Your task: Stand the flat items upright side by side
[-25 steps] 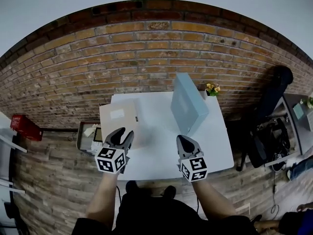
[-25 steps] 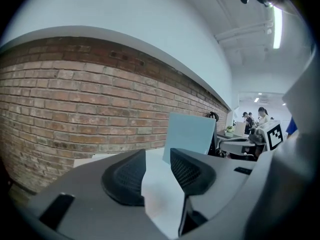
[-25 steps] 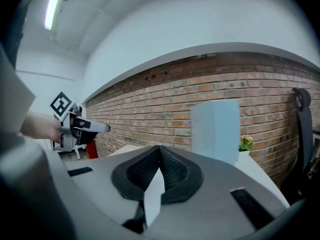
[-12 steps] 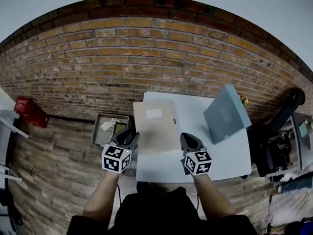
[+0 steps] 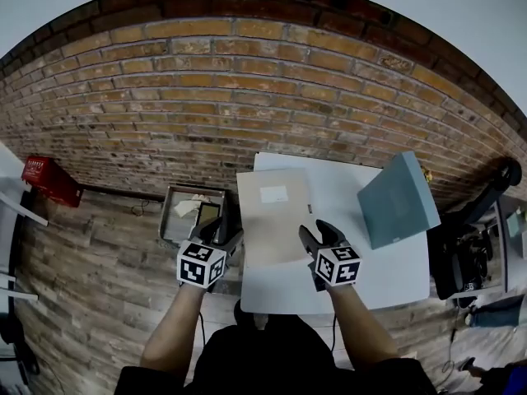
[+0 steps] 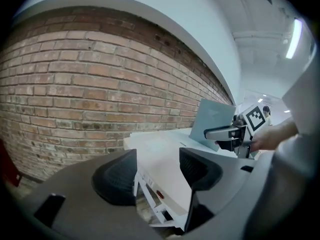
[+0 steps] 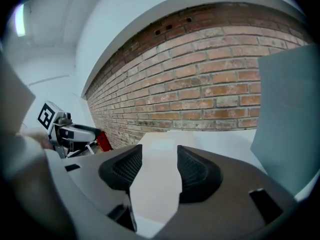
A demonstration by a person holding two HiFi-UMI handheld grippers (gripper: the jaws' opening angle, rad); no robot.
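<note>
A beige flat box (image 5: 274, 212) with a white label lies flat on the left part of the white table (image 5: 362, 274). A blue-grey flat box (image 5: 398, 200) stands tilted on edge at the table's right. My left gripper (image 5: 222, 239) is at the beige box's left edge, my right gripper (image 5: 316, 239) at its near right corner. Both have just been opening and stand open, gripping nothing. In the left gripper view the gripper (image 6: 157, 169) frames the table edge and the beige box (image 6: 157, 148). In the right gripper view the gripper (image 7: 155, 166) looks over the beige box (image 7: 162, 146), blue-grey box (image 7: 290, 119) at right.
A brick wall (image 5: 247, 81) runs behind the table. A grey crate (image 5: 188, 212) with odds and ends sits on the wooden floor left of the table. A red object (image 5: 45, 183) is far left. Dark bags (image 5: 461, 257) stand right of the table.
Both grippers have moved forward to the beige box's near edge. Their jaws have opened, the right from shut. The view has swung left, so the blue-grey box now sits further right.
</note>
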